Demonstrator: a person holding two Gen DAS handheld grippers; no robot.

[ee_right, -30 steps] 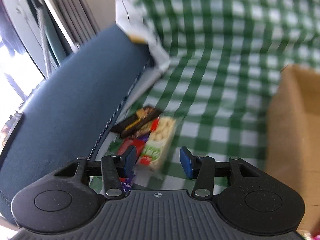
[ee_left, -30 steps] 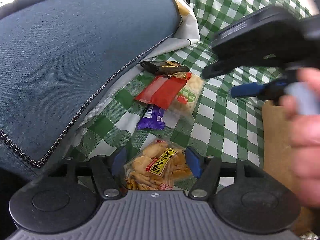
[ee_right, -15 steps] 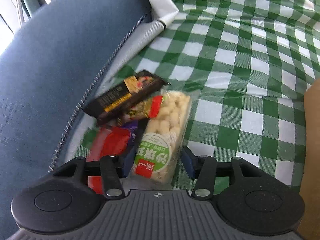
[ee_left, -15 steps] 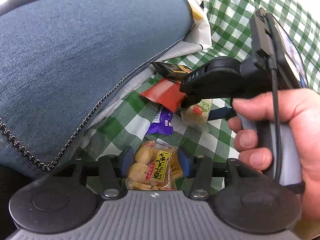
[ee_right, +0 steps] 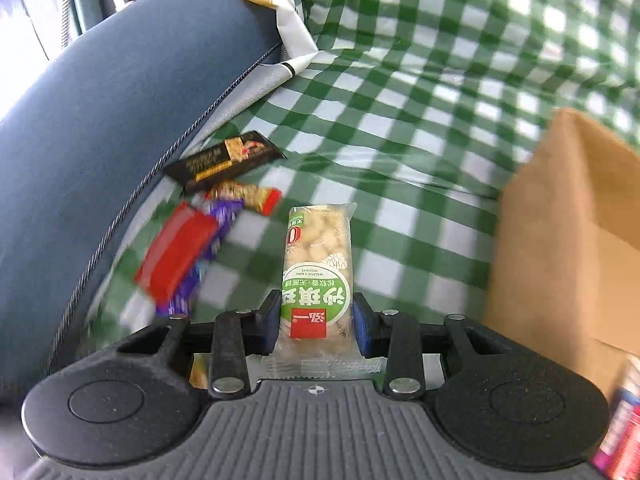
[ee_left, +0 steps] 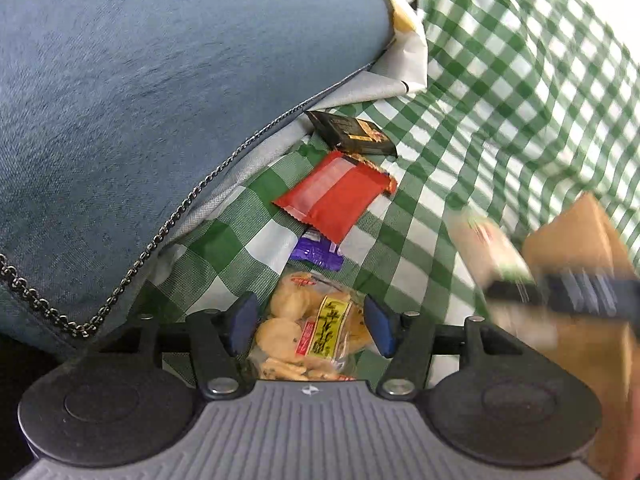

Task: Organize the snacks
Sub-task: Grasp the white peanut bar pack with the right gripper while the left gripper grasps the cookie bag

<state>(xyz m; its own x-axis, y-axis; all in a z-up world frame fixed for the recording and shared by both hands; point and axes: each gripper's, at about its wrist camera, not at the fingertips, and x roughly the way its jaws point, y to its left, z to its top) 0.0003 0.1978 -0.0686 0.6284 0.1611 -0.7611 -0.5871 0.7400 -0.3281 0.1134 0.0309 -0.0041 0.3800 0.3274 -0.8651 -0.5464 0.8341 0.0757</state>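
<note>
Cushion (ee_left: 160,100): overlapping the checked cloth (ee_right: 400,120), hiding what lies beneath.
Box (ee_right: 568,240): lying right of the cushion, cut off.
Right gripper (ee_right: 316,320): closing, pinching the green pack (ee_right: 318,272); blurred in the left view.
Left gripper (ee_left: 306,326): opening, straddling the cracker bag (ee_left: 312,332) without touching it.
Purple wrapper (ee_left: 316,250): lying beside the cushion, half hidden under the red packet (ee_left: 336,196).

Our left gripper (ee_left: 306,326) points steeply down, its jaws opening around a cracker bag (ee_left: 312,330), pads not quite pressing. Our right gripper (ee_right: 316,322) is closing, squeezing a green-labelled snack pack (ee_right: 318,280).
</note>
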